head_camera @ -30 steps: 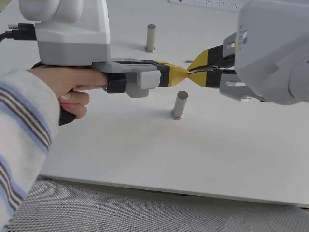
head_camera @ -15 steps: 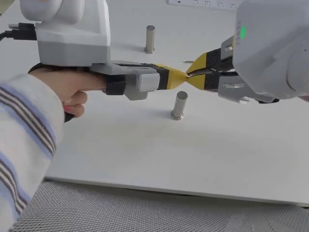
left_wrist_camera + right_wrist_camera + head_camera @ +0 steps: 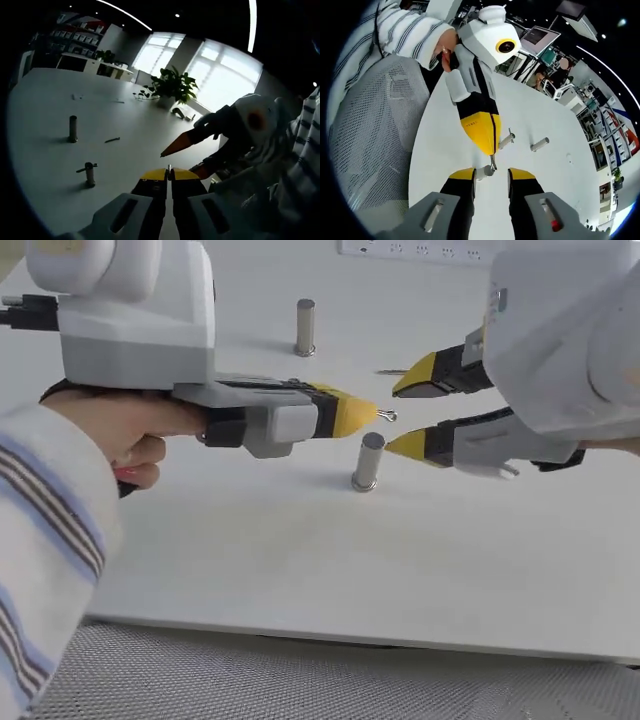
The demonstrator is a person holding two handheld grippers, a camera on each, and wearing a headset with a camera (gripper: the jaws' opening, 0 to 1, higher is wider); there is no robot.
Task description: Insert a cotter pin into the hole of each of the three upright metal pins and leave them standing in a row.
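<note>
Since a second ago the right gripper has been letting go. Its jaws, which were meeting the other tips, are now standing wide apart with nothing between them. The left gripper is clamping the cotter pin alone, with only a short end poking past its yellow tips. That pin is hanging in the air just above the nearer metal pin, which is standing toward the middle of the worktop. A far metal pin is standing toward the far edge, and in the left gripper view a fitted metal pin is already carrying a cross-piece. The grip is looking like the weak point. With so little wire held at the very tips, the cotter pin is liable to swivel or slip out on meeting the hole, and which end is leading is too small to tell. The uprights appear to be standing free, so a sideways push or a low jaw is risking toppling one and breaking the row.
</note>
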